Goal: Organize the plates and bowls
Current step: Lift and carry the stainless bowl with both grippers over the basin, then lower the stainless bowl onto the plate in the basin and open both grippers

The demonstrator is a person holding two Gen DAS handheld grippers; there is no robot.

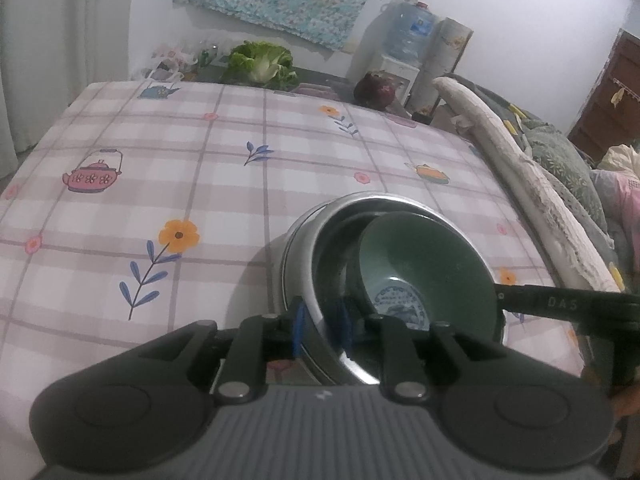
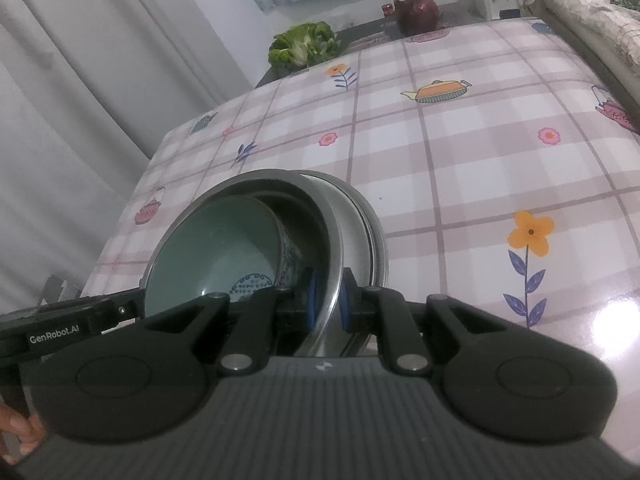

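The green bowl (image 1: 428,264) sits tipped inside the shiny metal bowl (image 1: 316,276), and you can see a blue pattern at its bottom. The green bowl leans toward the side where your right gripper comes in. The metal bowl is right in front of both your tools, at the near edge of the table (image 1: 240,184). It looks like it sits in another metal bowl or pan (image 2: 368,232), whose rim peeks out on one side. Your left gripper (image 1: 320,326) pinches the rim of the metal bowl, with one blue pad (image 1: 298,330) outside the wall and the other one inside. Your right gripper (image 2: 326,300) pinches the rim on the other side the same way, with the thin metal edge squeezed between its blue pads (image 2: 346,304). In each camera the other tool shows as a dark bar reaching to the bowls from the side. The table has a checked cloth with flowers and teapots on it. At the far end lies a leafy green cabbage (image 1: 262,62) and a dark red round thing (image 1: 374,90). A big water bottle (image 1: 412,30) stands behind them by the wall.
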